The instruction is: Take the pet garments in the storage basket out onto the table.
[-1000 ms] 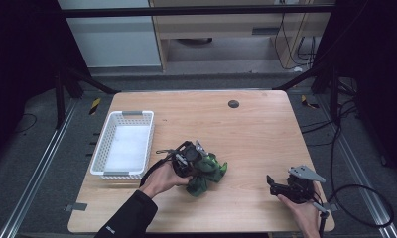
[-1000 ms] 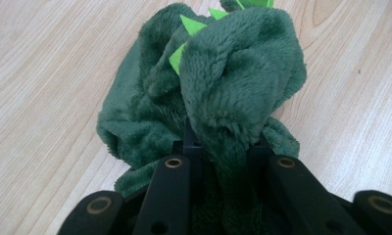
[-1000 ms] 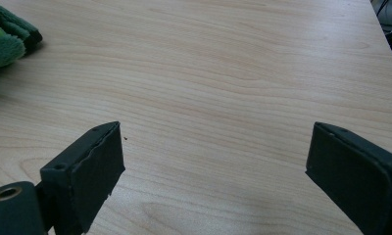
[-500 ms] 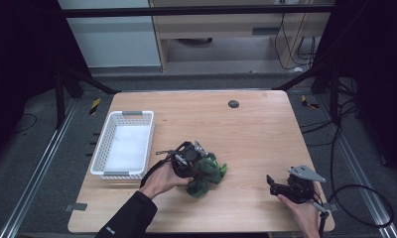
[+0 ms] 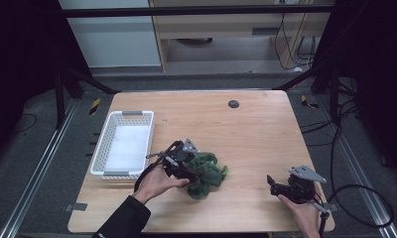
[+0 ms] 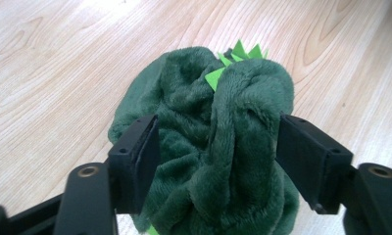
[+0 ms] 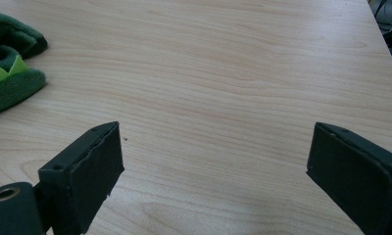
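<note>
Dark green plush toy [image 6: 218,147] — lime spikes; white basket [image 5: 103,153].

Left forearm [image 5: 121,219] in a dark sleeve, reaching in from the bottom edge, hand [image 5: 157,182] wrapped around the left tool [image 6: 218,147]. Jaws of that tool set on either side of a green plush, both pressing into its pile. Right hand [image 5: 301,210] low near the desk's near right corner, gripping the right tool [image 7: 213,171]. Its jaws spread wide, nothing between them.
</note>
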The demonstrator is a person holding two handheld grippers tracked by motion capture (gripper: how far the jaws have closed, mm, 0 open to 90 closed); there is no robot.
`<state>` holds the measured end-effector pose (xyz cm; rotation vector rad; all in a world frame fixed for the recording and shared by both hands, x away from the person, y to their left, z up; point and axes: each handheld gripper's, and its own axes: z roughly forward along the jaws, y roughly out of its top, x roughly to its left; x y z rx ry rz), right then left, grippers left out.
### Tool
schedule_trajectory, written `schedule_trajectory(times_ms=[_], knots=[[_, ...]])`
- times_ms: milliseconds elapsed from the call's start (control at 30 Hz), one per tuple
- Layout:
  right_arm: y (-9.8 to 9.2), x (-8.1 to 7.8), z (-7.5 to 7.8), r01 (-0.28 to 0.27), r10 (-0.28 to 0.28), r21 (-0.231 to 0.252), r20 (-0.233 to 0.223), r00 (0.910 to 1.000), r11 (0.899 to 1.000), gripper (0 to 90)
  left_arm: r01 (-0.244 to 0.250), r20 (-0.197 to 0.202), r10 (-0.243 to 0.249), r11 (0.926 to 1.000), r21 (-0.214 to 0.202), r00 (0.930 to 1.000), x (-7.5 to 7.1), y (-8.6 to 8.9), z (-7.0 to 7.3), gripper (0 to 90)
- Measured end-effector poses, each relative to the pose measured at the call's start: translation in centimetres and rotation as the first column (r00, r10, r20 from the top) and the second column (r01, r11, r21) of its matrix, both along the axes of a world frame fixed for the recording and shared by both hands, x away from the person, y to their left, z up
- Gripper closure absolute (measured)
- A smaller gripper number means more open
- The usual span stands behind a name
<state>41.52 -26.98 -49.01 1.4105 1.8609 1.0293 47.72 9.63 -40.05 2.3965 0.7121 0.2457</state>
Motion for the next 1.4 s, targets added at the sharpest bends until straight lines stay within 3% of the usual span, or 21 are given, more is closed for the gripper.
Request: schedule_trajectory(times_ms=[133, 300, 467, 633, 967, 1133, 1300, 1400], knots=[[0.0, 0.0, 0.0, 0.002, -0.002, 0.002, 0.000, 1.0000, 1.000, 6.3, -0.031, 0.039, 0.033, 0.9984, -0.048, 0.9987, -0.6, 0.8, 0.4, 29.1], [0.1, 0.0, 0.0, 0.001, -0.001, 0.010, -0.003, 1.0000, 1.000, 6.3, -0.074, 0.072, 0.083, 0.9898, -0.122, 0.9939, -1.3, 2.3, 0.7, 27.5], [0.1, 0.0, 0.1, 0.001, -0.001, 0.013, -0.001, 1.0000, 1.000, 6.3, -0.117, 0.098, 0.138, 0.9748, -0.190, 0.9856, -2.0, 4.3, 0.7, 27.0], [0.0, 0.0, 0.0, 0.001, -0.001, 0.010, 0.000, 1.0000, 1.000, 6.3, -0.164, 0.113, 0.193, 0.9594, -0.230, 0.9746, -2.6, 6.0, 0.4, 26.7], [0.1, 0.0, 0.0, 0.001, -0.001, 0.009, 0.000, 1.0000, 1.000, 6.2, -0.252, 0.136, 0.300, 0.9238, -0.288, 0.9442, -4.1, 9.0, -0.5, 28.1], [0.1, 0.0, 0.0, 0.004, -0.003, 0.018, -0.004, 1.0000, 1.000, 6.2, -0.287, 0.143, 0.352, 0.8944, -0.343, 0.9251, -4.7, 10.3, -1.0, 30.1], [-0.1, 0.0, 0.0, 0.005, -0.005, 0.015, -0.001, 1.0000, 1.000, 6.2, -0.321, 0.146, 0.397, 0.8707, -0.373, 0.9063, -5.2, 11.8, -1.3, 31.9], [0.0, 0.0, 0.0, 0.006, -0.006, 0.016, -0.003, 1.0000, 1.000, 6.1, -0.344, 0.144, 0.420, 0.8609, -0.375, 0.8959, -5.5, 12.7, -1.5, 32.8]])
